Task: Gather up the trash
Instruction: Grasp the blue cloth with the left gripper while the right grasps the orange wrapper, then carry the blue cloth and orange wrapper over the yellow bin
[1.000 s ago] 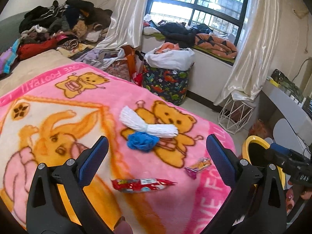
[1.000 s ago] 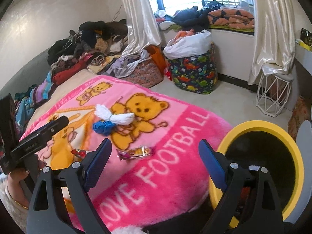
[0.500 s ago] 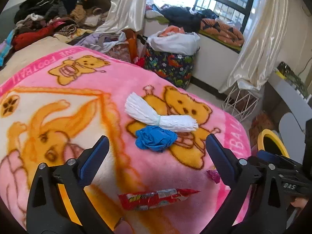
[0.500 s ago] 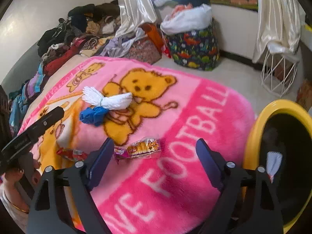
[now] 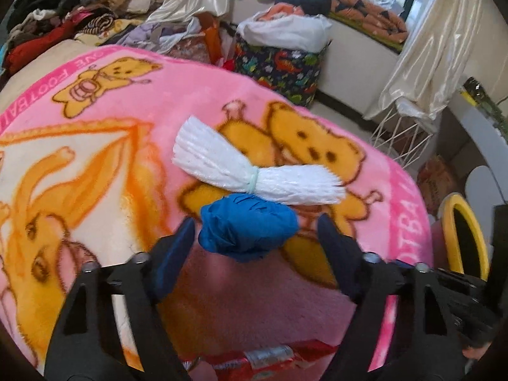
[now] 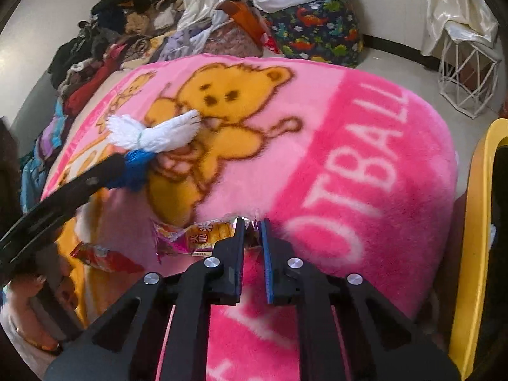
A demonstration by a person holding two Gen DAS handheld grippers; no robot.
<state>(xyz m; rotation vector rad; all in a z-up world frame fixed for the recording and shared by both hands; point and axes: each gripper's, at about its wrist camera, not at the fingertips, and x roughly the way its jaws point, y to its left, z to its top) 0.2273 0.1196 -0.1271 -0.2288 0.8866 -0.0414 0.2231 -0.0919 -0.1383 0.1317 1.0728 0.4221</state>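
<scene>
On the pink bear blanket (image 5: 95, 158) lies a crumpled blue wad (image 5: 247, 228), with a tied white bundle (image 5: 254, 174) just behind it. My left gripper (image 5: 254, 238) is open, its jaws on either side of the blue wad. A red wrapper (image 5: 263, 358) lies below it. My right gripper (image 6: 252, 225) is shut on the end of an orange-and-pink snack wrapper (image 6: 197, 238) on the blanket (image 6: 349, 158). The blue wad (image 6: 136, 165), white bundle (image 6: 152, 130) and red wrapper (image 6: 104, 254) also show in the right wrist view.
A yellow-rimmed black bin (image 6: 476, 238) stands right of the bed; it also shows in the left wrist view (image 5: 463, 238). A dinosaur-print hamper (image 5: 279, 66), a white wire stool (image 6: 466, 76) and heaps of clothes (image 5: 63, 9) stand beyond the bed.
My left gripper moved forward until its open jaws flank the blue wad. My right gripper moved down to the snack wrapper and shut on its end.
</scene>
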